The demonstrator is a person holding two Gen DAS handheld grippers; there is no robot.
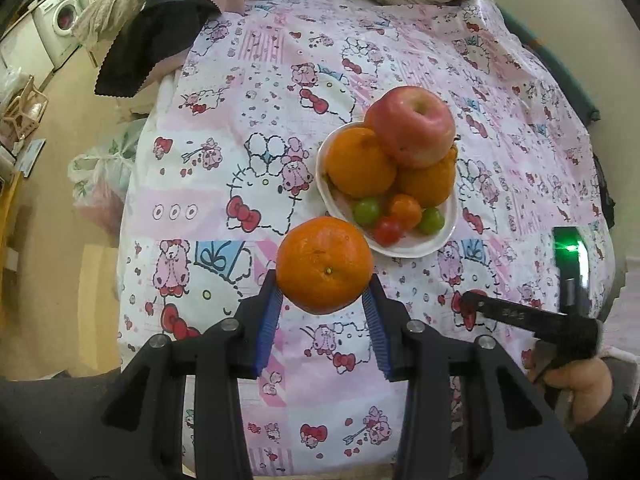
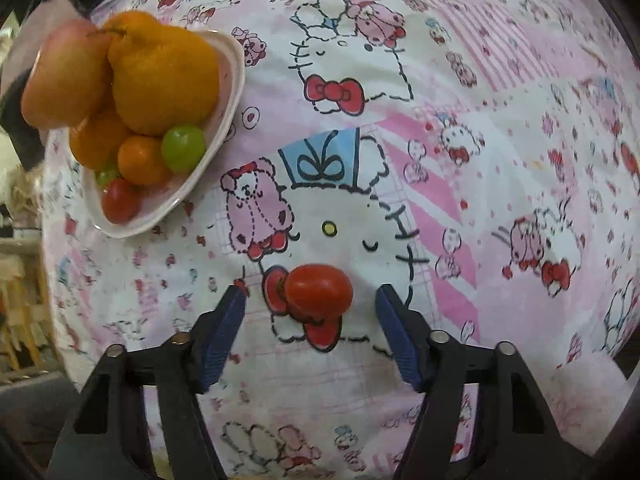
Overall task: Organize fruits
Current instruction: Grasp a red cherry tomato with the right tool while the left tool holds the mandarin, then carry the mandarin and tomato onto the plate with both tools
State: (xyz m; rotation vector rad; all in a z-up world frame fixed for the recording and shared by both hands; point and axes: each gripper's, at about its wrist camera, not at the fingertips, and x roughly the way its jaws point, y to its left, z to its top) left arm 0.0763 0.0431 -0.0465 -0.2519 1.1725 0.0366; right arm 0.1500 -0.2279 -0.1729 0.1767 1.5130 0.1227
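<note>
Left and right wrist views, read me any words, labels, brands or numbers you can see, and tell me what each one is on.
Right gripper arm, left wrist view: small pale marking, too blurred to read.
Tablecloth: cartoon cats, bears and bows only, no words.
Orange, tomato, plate and its fruit: no labels or stickers.

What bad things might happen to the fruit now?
The apple sits on top of a heaped plate; adding the orange held by the left gripper might topple the pile. The small red tomato lies loose between the right gripper's open jaws; it may roll away or get squashed.
</note>
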